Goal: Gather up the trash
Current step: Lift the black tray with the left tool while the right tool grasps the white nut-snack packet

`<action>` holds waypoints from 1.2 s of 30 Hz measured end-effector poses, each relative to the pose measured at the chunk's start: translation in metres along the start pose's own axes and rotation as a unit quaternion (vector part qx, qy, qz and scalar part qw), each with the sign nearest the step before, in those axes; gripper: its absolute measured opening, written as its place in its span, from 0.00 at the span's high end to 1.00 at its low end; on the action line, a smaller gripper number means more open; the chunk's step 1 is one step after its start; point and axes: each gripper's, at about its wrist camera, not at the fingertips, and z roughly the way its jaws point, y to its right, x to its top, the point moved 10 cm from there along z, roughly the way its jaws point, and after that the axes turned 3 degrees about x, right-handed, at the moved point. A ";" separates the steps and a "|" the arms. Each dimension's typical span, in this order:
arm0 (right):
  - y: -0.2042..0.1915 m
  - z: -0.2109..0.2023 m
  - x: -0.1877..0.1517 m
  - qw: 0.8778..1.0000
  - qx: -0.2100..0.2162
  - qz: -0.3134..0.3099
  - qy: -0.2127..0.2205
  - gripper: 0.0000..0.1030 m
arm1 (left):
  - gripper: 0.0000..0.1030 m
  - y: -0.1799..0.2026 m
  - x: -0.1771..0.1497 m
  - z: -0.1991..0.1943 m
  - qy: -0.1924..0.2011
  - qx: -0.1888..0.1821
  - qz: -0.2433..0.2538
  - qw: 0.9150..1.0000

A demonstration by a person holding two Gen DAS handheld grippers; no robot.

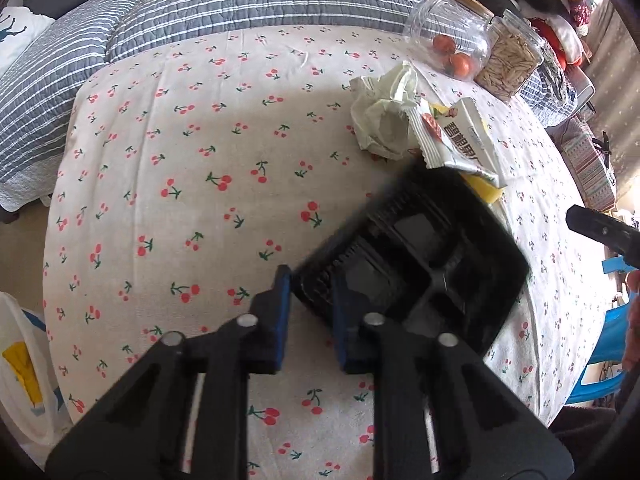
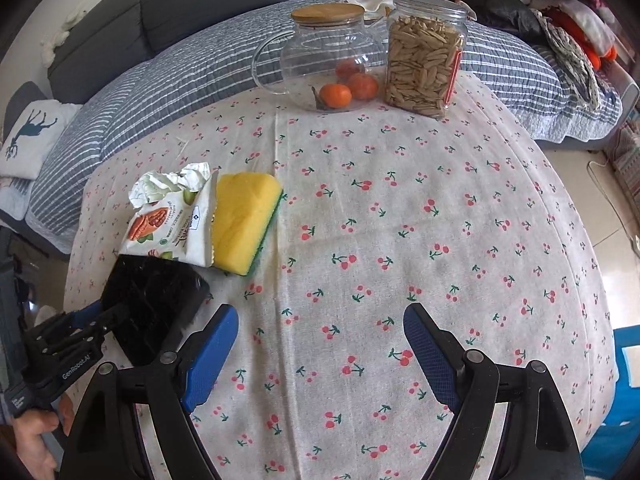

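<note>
A black compartment tray (image 1: 412, 256) lies on the cherry-print tablecloth (image 1: 200, 200). My left gripper (image 1: 312, 300) is shut on its near corner, with the rim between the blue pads. The right wrist view shows the same tray (image 2: 152, 304) with the left gripper (image 2: 96, 320) on its left edge. Behind the tray lie a white snack wrapper (image 1: 452, 144), crumpled paper (image 1: 384, 116) and a yellow sponge (image 2: 244, 220), with the wrapper (image 2: 168, 228) leaning on the sponge. My right gripper (image 2: 320, 332) hangs open over bare cloth, right of the tray, with nothing between its fingers.
A glass pot with oranges (image 2: 328, 64) and a jar of seeds (image 2: 424, 64) stand at the table's far side. A sofa with a striped quilt (image 2: 180, 64) lies beyond. A white bag (image 1: 20, 360) sits off the table's left edge, and a blue stool (image 1: 600, 360) stands to the right.
</note>
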 end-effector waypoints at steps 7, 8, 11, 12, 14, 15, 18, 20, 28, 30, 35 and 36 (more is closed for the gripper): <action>-0.014 0.006 0.012 0.999 0.027 0.026 0.007 0.16 | 0.86 -0.012 -0.005 -0.019 0.007 0.025 0.011 1.000; -0.017 0.007 0.013 0.999 0.033 0.032 0.007 0.16 | 0.87 -0.016 -0.005 -0.023 0.010 0.029 0.010 0.999; -0.027 0.014 0.017 0.997 0.056 0.054 0.004 0.16 | 0.87 -0.035 -0.006 -0.035 0.018 0.044 -0.004 0.999; -0.031 0.017 0.017 0.996 0.064 0.060 0.002 0.16 | 0.87 -0.042 -0.006 -0.038 0.020 0.049 -0.011 0.999; -0.040 0.022 0.019 0.995 0.074 0.065 0.000 0.16 | 0.88 -0.056 -0.007 -0.045 0.022 0.054 -0.025 0.998; -0.045 0.024 0.020 0.995 0.076 0.065 0.000 0.16 | 0.88 -0.064 -0.008 -0.049 0.024 0.057 -0.033 0.998; -0.058 0.031 0.026 0.995 0.086 0.059 0.009 0.17 | 0.88 -0.087 -0.011 -0.059 0.033 0.065 -0.053 0.996; -0.069 0.033 0.032 0.991 0.116 0.059 0.022 0.19 | 0.89 -0.099 -0.014 -0.064 0.035 0.068 -0.065 0.995; -0.080 0.059 0.040 0.994 0.103 0.039 0.028 0.44 | 0.90 -0.132 -0.029 -0.078 0.036 0.078 -0.089 0.992; -0.075 0.064 0.040 0.994 0.095 0.046 0.027 0.57 | 0.90 -0.137 -0.031 -0.080 0.036 0.078 -0.092 0.992; -0.066 0.062 0.041 0.994 0.089 0.053 0.034 0.77 | 0.91 -0.145 -0.031 -0.090 0.052 0.081 -0.105 0.990; -0.065 0.059 0.042 0.994 0.090 0.051 0.036 0.83 | 0.91 -0.147 -0.030 -0.092 0.056 0.079 -0.109 0.989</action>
